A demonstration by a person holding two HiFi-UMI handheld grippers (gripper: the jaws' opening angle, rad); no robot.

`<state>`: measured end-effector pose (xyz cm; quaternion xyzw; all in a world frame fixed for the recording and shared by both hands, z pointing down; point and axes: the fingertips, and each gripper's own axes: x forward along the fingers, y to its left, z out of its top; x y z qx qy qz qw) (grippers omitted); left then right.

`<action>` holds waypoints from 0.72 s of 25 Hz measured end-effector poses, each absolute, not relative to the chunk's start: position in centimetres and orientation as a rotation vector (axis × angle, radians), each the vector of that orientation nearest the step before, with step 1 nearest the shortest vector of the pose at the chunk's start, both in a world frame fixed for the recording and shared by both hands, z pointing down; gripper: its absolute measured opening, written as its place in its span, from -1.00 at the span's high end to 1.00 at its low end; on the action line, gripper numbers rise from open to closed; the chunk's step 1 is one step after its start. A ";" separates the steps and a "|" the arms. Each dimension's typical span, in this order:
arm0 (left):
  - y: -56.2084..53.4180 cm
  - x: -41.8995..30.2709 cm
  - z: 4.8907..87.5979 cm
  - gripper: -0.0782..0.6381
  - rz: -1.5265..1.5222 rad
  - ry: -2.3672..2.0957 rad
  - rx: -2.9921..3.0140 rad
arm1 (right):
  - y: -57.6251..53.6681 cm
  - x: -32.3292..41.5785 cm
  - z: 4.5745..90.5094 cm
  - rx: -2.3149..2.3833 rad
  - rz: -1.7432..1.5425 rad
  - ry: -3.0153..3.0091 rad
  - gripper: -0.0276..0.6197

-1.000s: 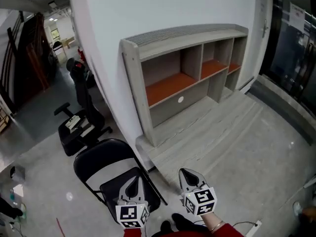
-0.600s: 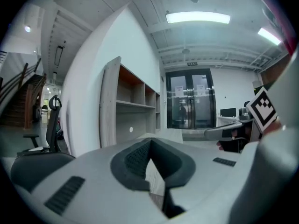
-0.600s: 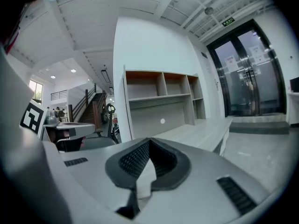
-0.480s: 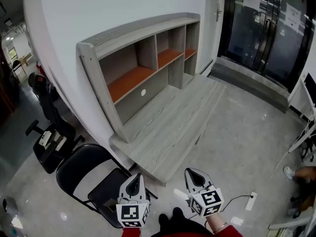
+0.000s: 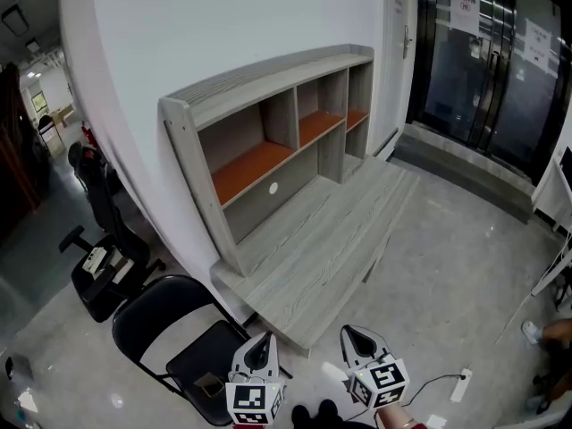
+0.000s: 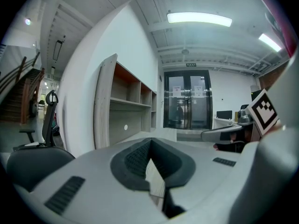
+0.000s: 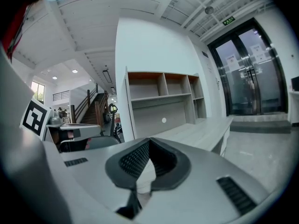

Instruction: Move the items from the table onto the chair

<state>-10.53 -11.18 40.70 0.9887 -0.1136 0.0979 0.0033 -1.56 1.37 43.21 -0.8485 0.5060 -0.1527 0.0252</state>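
Observation:
The grey wooden table [image 5: 331, 239] with its shelf unit [image 5: 268, 141] stands against the white wall, and I see nothing lying on its top. A black folding chair [image 5: 170, 324] stands at the table's near left end, with a small brownish item [image 5: 211, 384] on its seat. My left gripper [image 5: 260, 345] hovers over the chair seat's right edge, shut and empty [image 6: 150, 146]. My right gripper [image 5: 353, 336] is held just off the table's near corner, its jaws also shut on nothing [image 7: 148, 144]. Both point toward the table.
A black office chair [image 5: 100, 266] with items on its seat stands farther left. Glass doors [image 5: 483, 70] close off the right side. A power strip with cable [image 5: 463, 375] and a white scrap [image 5: 332, 372] lie on the floor near my right gripper. A person's foot [image 5: 550, 332] shows at the right edge.
The head view has swung right from the chairs toward the table and doors, then settled back slightly. Both grippers stay low in the frame, shut, close together.

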 end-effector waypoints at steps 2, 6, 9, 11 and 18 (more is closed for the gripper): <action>-10.8 -10.6 41.0 0.76 0.300 -0.353 3.070 | 1.6 -1.8 43.8 -2.610 -0.501 1.558 0.90; -11.0 -10.0 41.5 0.76 0.282 -0.353 3.058 | 1.3 -1.5 44.6 -2.597 -0.493 1.558 0.90; -10.8 -9.3 41.3 0.76 0.279 -0.345 3.073 | 1.5 -0.8 44.4 -2.593 -0.485 1.547 0.90; -10.4 -8.8 41.0 0.76 0.279 -0.341 3.073 | 1.9 -0.5 44.1 -2.594 -0.487 1.544 0.90; -9.7 -8.1 41.4 0.76 0.279 -0.336 3.079 | 2.5 0.4 44.5 -2.607 -0.486 1.536 0.90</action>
